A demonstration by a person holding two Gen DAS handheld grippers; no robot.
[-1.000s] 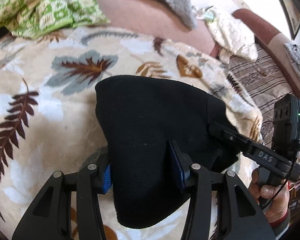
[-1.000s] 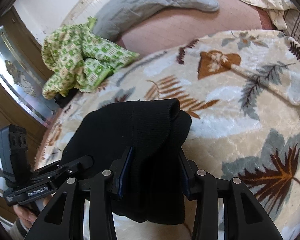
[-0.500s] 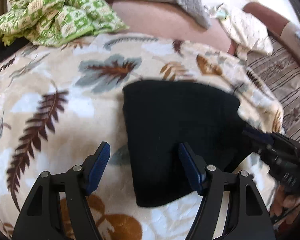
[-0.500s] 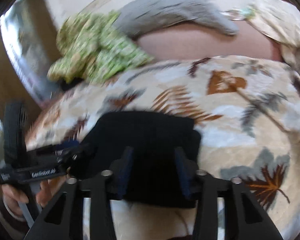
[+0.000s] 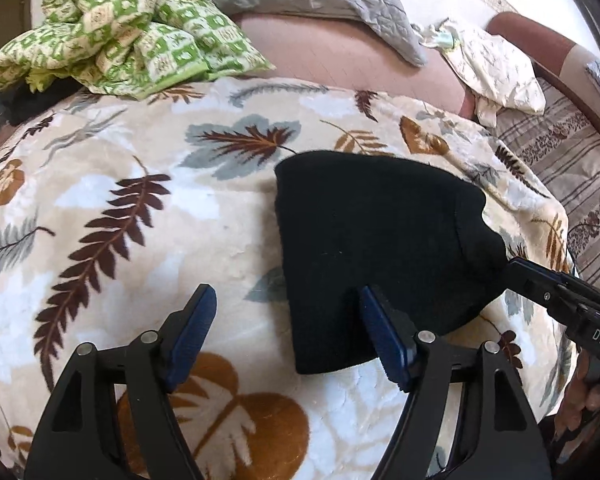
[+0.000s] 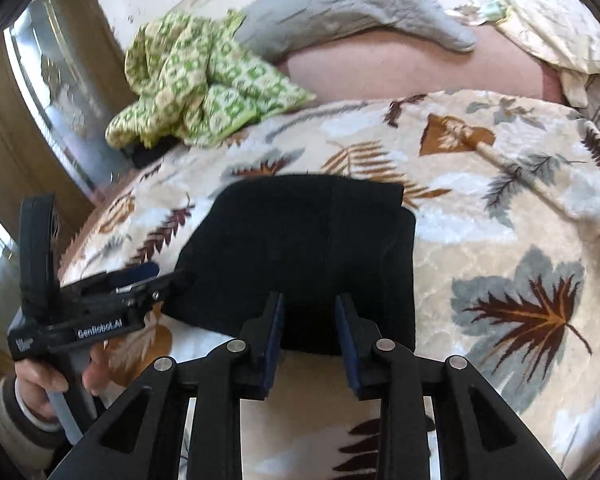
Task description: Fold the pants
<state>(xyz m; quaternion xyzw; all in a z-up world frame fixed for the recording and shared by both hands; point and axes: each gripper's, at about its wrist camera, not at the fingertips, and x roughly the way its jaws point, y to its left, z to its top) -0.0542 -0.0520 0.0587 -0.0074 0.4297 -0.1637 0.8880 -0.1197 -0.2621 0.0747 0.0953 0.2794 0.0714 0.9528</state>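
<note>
Pants [image 5: 372, 248]: folded black bundle on your leaf blanket [image 5: 140, 208]; layers indistinguishable.
Left gripper [image 5: 288, 334]: spread wide, holding nothing.
Right gripper [image 6: 309, 336]: parted, near pants edge between fingers; contact unclear.

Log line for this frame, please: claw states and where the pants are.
left claw: open, off the cloth | right claw: open, at near edge | black pants: folded bundle lying on leaf-print blanket | hold: none
</note>
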